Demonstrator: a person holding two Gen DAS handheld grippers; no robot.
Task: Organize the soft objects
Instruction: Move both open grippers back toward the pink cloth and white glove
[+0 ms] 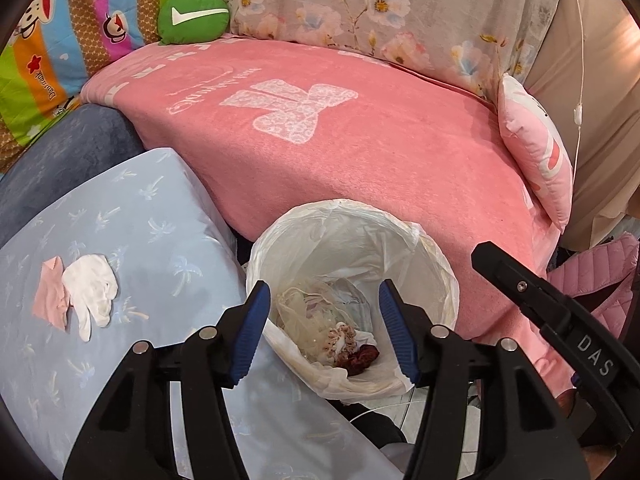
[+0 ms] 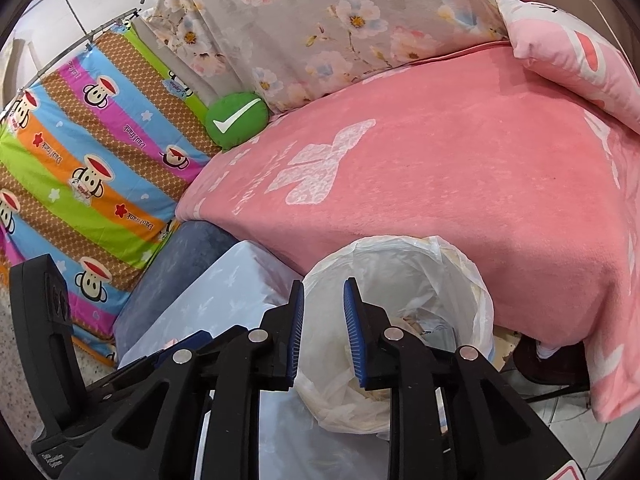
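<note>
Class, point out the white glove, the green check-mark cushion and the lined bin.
white glove [image 1: 91, 294]: left wrist view, palm.
green check-mark cushion [image 1: 192, 18]: left wrist view, front face.
lined bin [image 1: 432, 248]: left wrist view, liner rim.

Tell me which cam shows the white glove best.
Left wrist. The white glove lies in full view on the light blue cushion, overlapping a pink cloth. The right wrist view does not show it; gripper bodies cover that part of the cushion.

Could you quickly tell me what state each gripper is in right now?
Left gripper: open, holding nothing, above the bin.
Right gripper: open narrowly, holding nothing.
</note>
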